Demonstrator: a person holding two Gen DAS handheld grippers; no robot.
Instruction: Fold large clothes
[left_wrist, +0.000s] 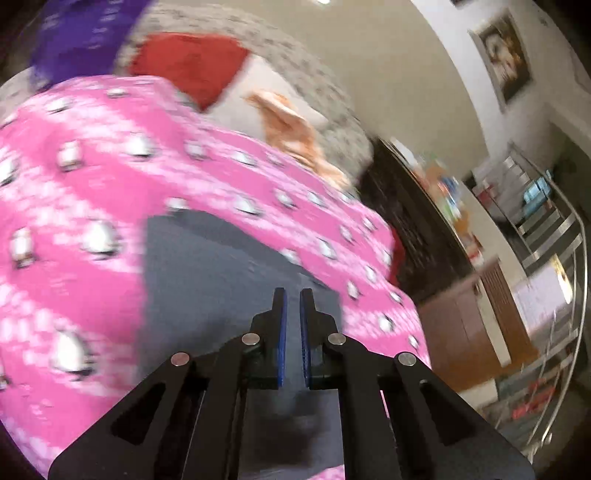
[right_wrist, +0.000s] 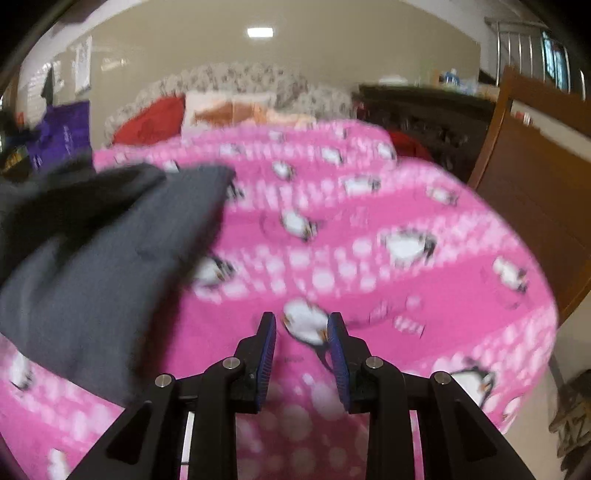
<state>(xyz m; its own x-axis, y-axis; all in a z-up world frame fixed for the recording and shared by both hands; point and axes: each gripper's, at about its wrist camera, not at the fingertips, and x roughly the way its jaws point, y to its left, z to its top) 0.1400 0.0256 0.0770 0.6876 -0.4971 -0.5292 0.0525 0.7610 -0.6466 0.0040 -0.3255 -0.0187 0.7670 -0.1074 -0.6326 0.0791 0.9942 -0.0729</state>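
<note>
A dark grey garment (left_wrist: 221, 280) lies on a pink penguin-print blanket (left_wrist: 74, 206). My left gripper (left_wrist: 292, 295) hovers over the grey cloth, its blue pads (left_wrist: 282, 332) a narrow gap apart with nothing seen between them. In the right wrist view the grey garment (right_wrist: 103, 266) lies bunched at the left on the pink blanket (right_wrist: 406, 280). My right gripper (right_wrist: 301, 321) is open and empty above the blanket, to the right of the garment. Both views are blurred.
A patterned sofa (right_wrist: 240, 81) with a red cushion (right_wrist: 151, 122) and a white and orange pillow (right_wrist: 229, 109) stands behind. A dark cabinet (right_wrist: 424, 122) and a wooden board (right_wrist: 535, 177) are at the right. A purple bag (right_wrist: 62, 129) is at the left.
</note>
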